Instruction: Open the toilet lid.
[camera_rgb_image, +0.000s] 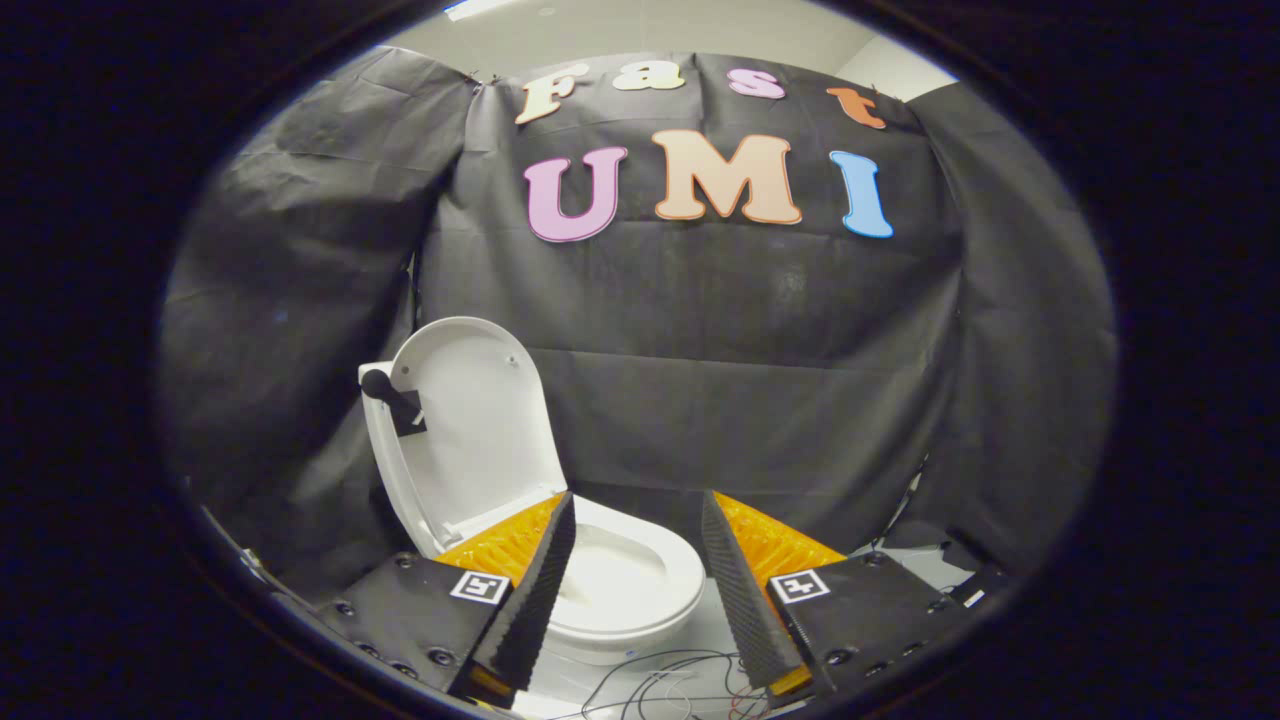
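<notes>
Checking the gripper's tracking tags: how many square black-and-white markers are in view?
2. One marker sits on the gripper's left finger base, the other marker on the right; the open fingers hold nothing. Others may be hidden.

- Our gripper (635, 520) points level into the booth, its two fingers spread wide apart.
- Nothing sits between the fingers (540, 585); they press on nothing.
- Each finger's ridged inner pad faces the other across the open gap.

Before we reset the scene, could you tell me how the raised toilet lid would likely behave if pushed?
The lid looks like stiff, smooth plastic, so probably slippery. Standing upright on its hinge, it would likely swing down, not flex. The gripper is open, fingers apart.
</notes>
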